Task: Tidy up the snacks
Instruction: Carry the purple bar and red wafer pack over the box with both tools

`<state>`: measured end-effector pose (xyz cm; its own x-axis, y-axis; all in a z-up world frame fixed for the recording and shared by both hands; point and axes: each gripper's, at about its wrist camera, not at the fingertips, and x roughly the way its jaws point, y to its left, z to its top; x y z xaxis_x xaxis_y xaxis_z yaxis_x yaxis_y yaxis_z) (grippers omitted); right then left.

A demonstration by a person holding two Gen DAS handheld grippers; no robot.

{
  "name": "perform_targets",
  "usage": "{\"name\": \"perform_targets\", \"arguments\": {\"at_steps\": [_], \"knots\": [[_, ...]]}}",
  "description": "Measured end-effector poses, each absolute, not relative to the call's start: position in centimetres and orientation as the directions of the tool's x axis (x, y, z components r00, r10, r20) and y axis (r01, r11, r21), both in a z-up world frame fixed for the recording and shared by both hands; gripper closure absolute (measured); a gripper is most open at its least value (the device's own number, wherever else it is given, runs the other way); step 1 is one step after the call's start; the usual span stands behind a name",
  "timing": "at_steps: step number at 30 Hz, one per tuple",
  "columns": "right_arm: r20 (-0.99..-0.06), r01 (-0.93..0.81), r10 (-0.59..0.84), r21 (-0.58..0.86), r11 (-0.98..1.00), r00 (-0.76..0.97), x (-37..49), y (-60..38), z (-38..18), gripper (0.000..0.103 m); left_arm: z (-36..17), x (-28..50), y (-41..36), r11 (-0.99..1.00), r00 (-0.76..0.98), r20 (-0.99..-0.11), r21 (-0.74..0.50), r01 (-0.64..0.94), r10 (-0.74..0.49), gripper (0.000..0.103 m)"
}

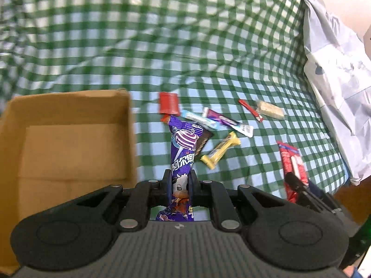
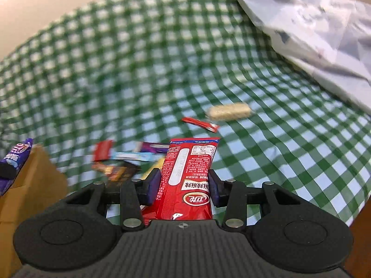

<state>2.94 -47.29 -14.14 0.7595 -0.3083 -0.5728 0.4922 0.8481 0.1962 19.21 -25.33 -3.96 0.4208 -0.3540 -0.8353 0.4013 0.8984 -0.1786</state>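
Cardboard box stands open on the green-checked tablecloth, at the left of the left wrist view. Its visible floor and walls are bare brown board; no snack shows inside it. In the right wrist view only a corner of the box appears at the lower left.

Left gripper: the jaws are drawn almost fully together and pinch the purple lollipop packet. The packet stands upright between the pads and hangs in the air just right of the box wall. Its lower end projects below the pads toward the camera.

Right gripper: the jaws stand partly apart, and the blue pads press both long edges of the red packet. The packet points forward, away from the camera, above the cloth.

Loose snacks remain on the cloth beyond both grippers: a red sachet, a light-blue bar, a purple-and-white stick, a yellow packet, a thin red stick and a pale cereal bar. A white plastic bag lies at the right edge of the cloth.

Markings: the purple packet carries a swirl lollipop graphic, a cartoon cow and white Chinese characters. The red packet carries an oval logo, a white panel and fine Chinese print, seen upside down; the small print is unreadable.
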Motion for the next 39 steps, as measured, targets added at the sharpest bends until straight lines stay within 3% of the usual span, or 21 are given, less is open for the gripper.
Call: {"name": "perform_targets", "arguments": {"at_steps": [7,18,22,39], "knots": [[-0.511,0.365,-0.216,0.209,0.907,0.832,-1.3,-39.9,-9.6,0.058,-1.3,12.9,-17.4,0.923,0.474,-0.817,-0.17,0.346,-0.328,0.089],[-0.503,0.144,-0.027,0.195,0.97,0.864,-6.6,-27.7,-5.5,0.058,0.1,5.1,-9.0,0.917,0.497,-0.779,-0.254,0.308,-0.382,0.089],[-0.496,0.069,0.019,0.16,0.985,0.868,-7.5,-24.4,-4.3,0.058,1.1,2.4,-6.2,0.926,0.548,-0.752,-0.233,0.297,-0.365,0.089],[-0.471,-0.012,0.058,0.1,0.995,0.88,-11.1,-17.8,-3.0,0.058,1.7,-3.0,-1.0,0.934,0.622,-0.697,-0.246,0.259,-0.357,0.089]]}}
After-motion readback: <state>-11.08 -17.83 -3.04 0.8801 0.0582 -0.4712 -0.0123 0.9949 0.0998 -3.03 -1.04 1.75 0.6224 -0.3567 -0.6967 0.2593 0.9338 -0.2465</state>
